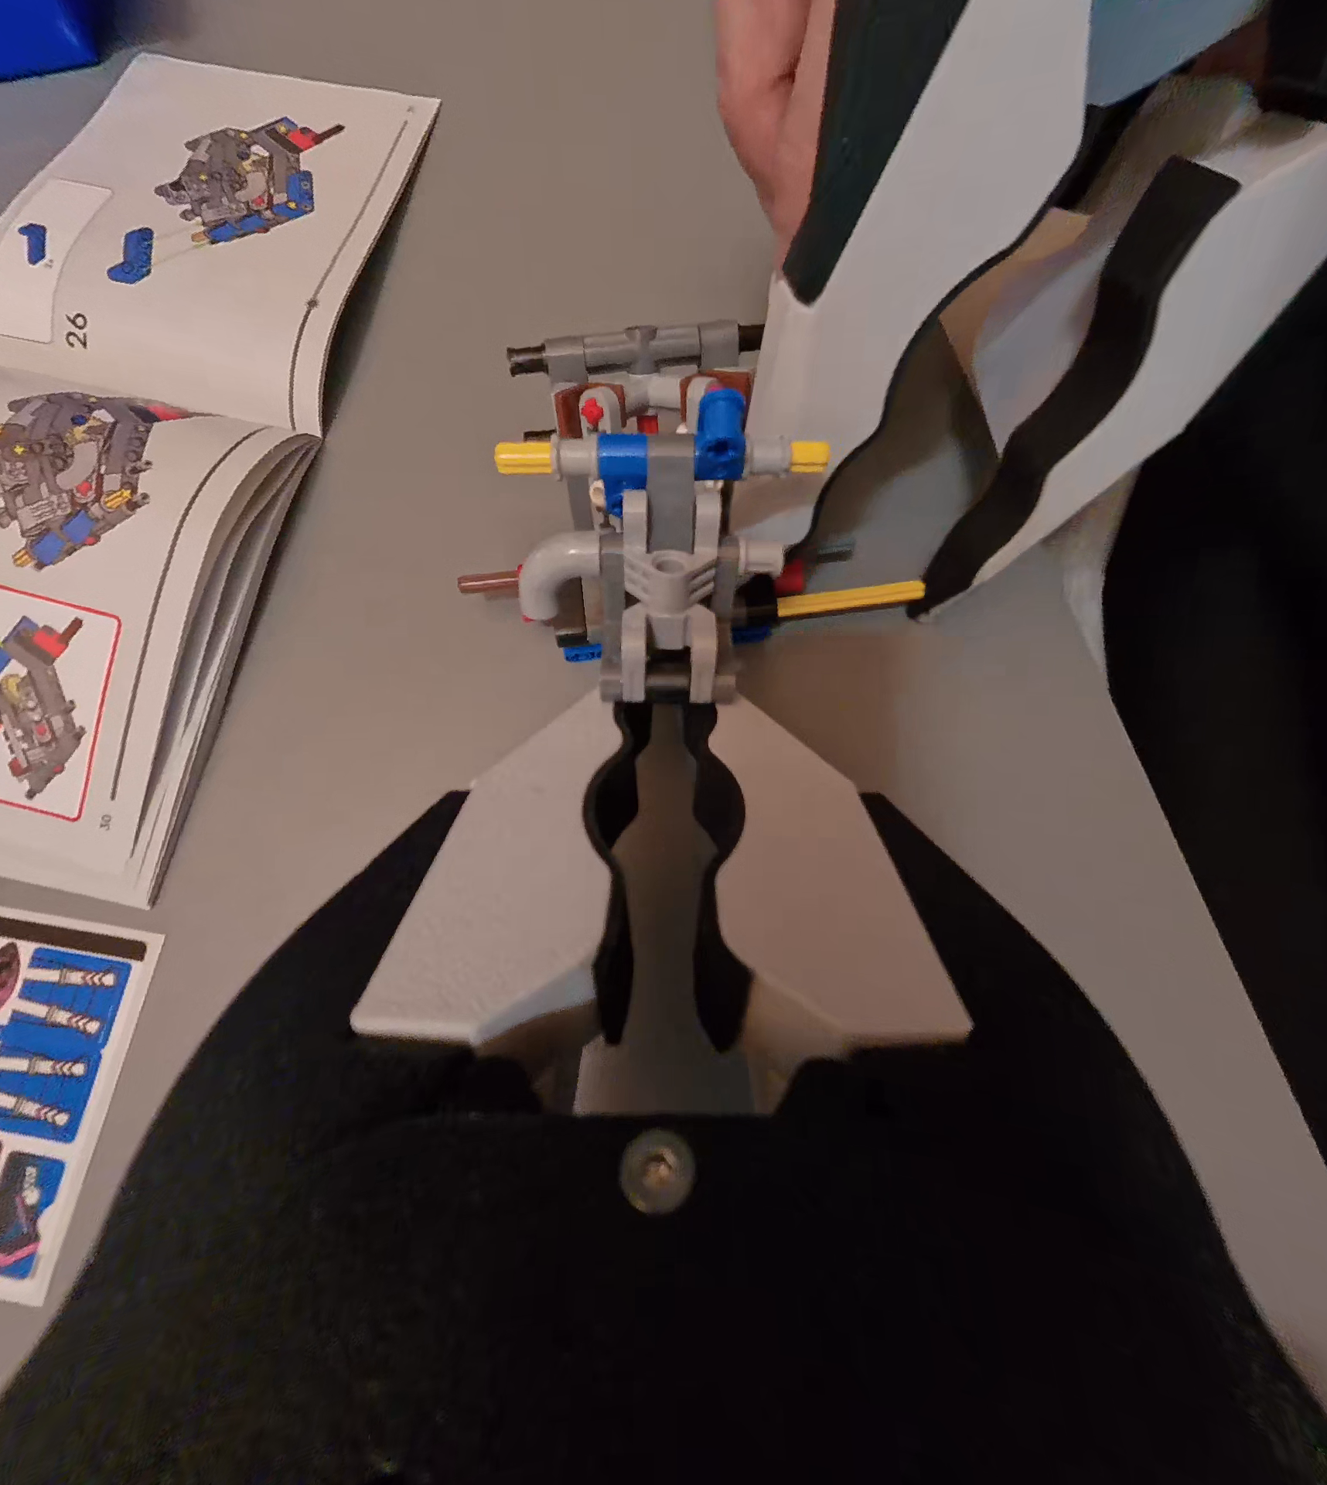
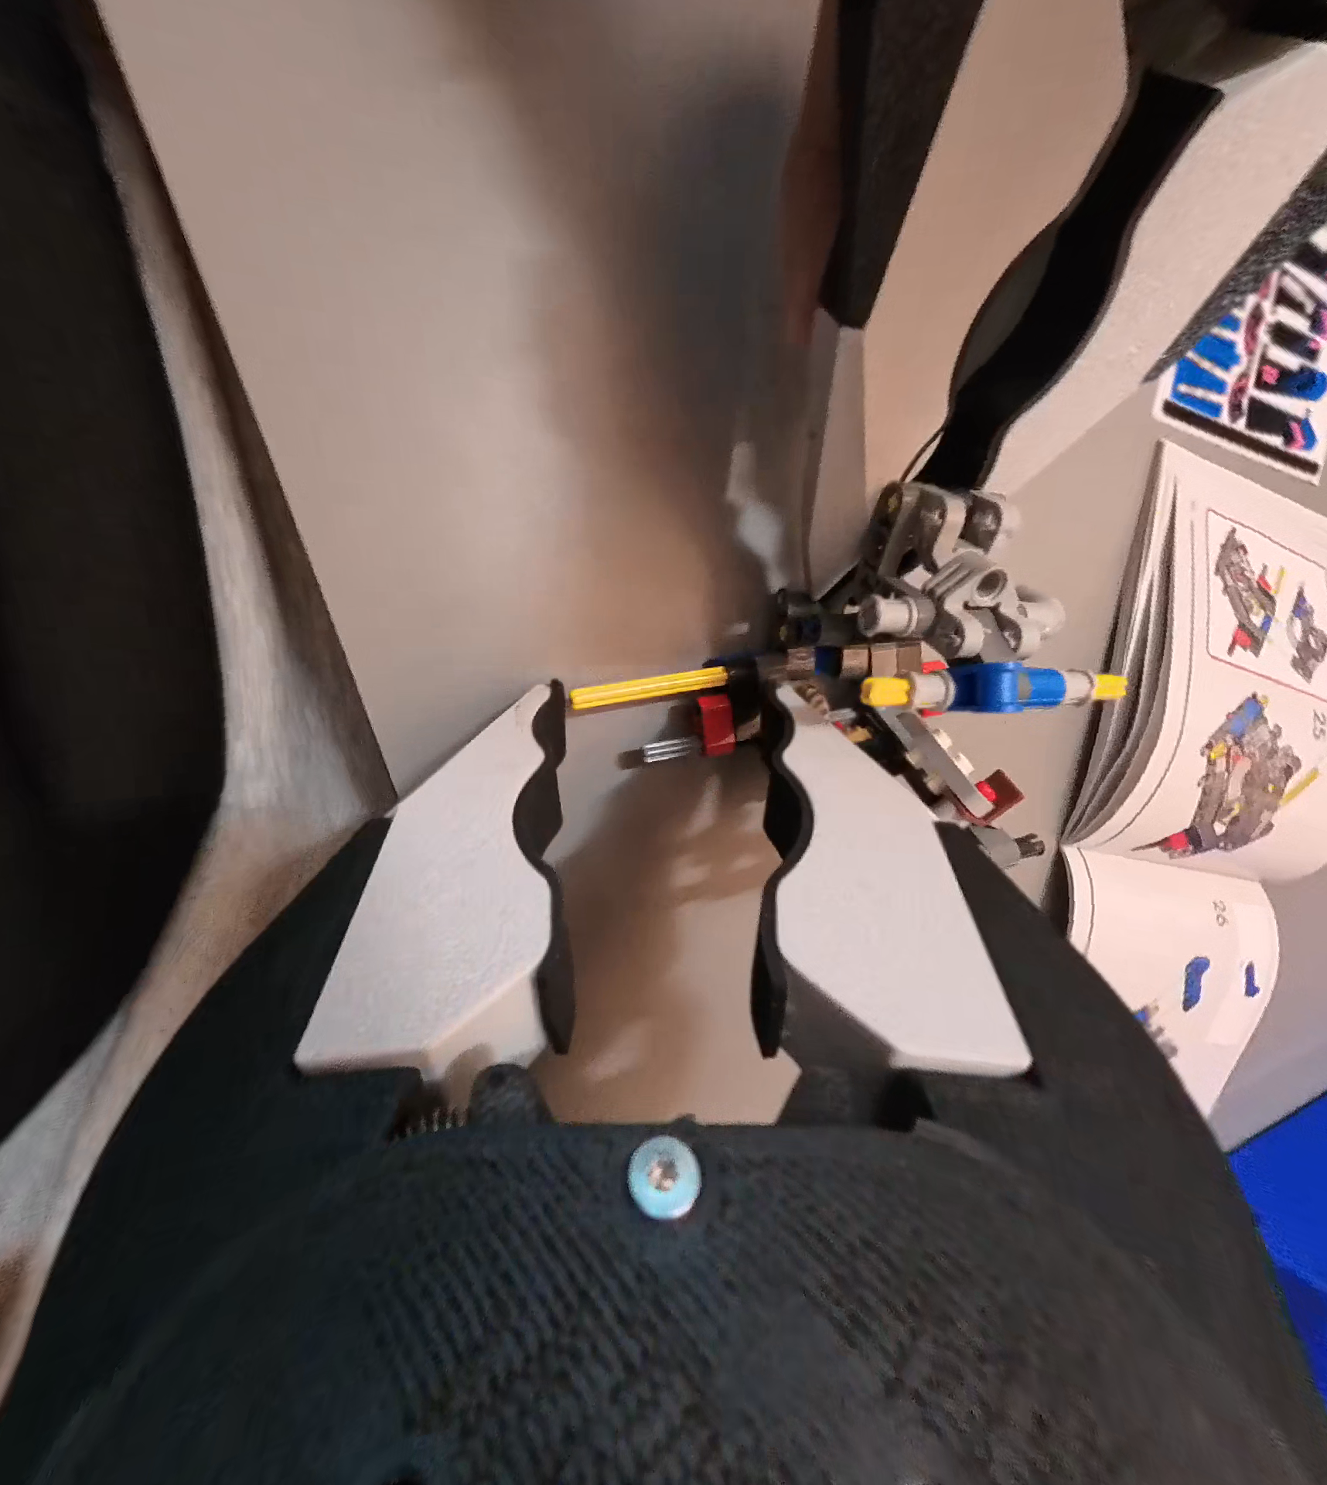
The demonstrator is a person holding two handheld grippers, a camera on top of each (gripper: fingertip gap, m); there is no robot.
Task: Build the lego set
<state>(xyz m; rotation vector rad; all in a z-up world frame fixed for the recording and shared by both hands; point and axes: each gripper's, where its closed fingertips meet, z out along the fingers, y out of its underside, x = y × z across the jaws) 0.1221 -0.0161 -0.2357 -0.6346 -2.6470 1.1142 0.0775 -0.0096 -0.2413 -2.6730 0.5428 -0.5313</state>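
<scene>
The instruction booklet (image 1: 122, 450) and sticker sheet (image 1: 17, 1101) are cut off at the left edge.

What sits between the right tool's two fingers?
A yellow axle and a red piece jutting from the lego assembly span the open right tool, clearest in the right wrist view.

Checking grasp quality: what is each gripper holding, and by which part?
Left gripper clamps the lego assembly by its grey end piece. Right gripper is open around the yellow axle, gripping nothing.

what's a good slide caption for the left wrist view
Left hand-held gripper clamps the grey lego assembly while the right hand-held gripper straddles its long yellow axle, instruction booklet open alongside.
</scene>
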